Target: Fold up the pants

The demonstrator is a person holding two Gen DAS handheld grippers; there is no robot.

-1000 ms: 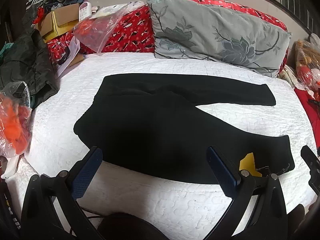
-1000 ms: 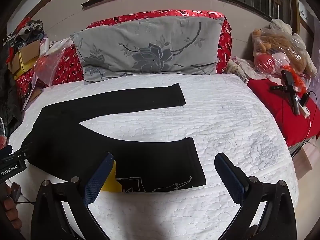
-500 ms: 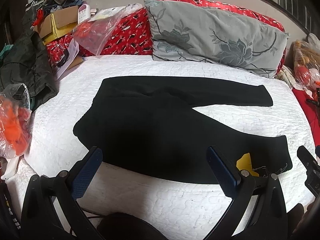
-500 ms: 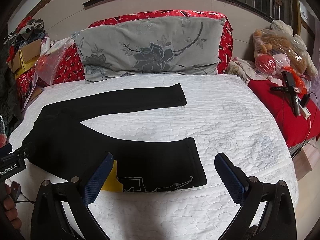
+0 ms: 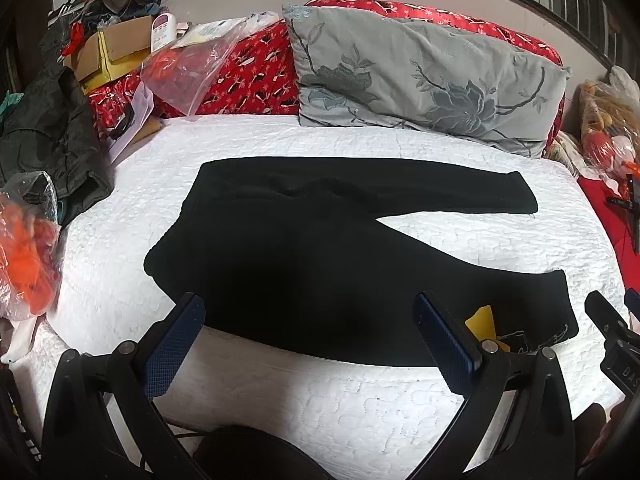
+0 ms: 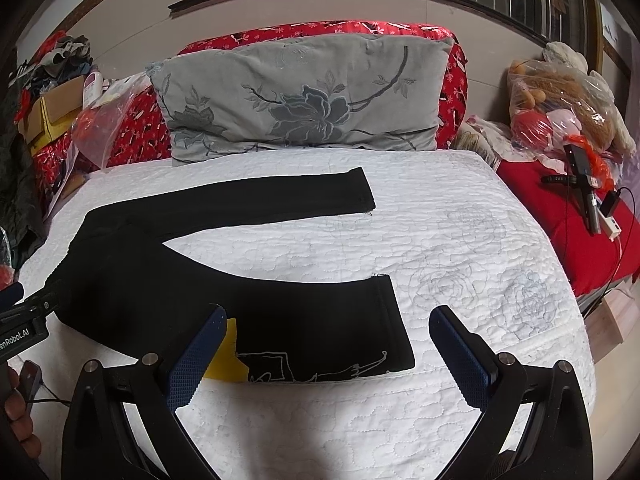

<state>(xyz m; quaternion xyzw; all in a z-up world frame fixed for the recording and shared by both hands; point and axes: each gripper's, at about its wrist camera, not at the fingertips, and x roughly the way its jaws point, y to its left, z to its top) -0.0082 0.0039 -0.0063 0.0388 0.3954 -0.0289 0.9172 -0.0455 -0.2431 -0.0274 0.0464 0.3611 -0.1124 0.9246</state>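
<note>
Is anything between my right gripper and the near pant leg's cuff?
Nothing visible. The right gripper is open just short of the black pants, whose near cuff lies flat on the white quilt. A yellow tag sits beside the gripper's left finger.

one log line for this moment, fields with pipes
stage: pre-grasp | pants: flat on bed, legs spread | left gripper: open, empty | right gripper: open, empty, over near leg cuff

Both views have crept slightly nearer the black pants (image 5: 320, 264), which have not moved.
</note>
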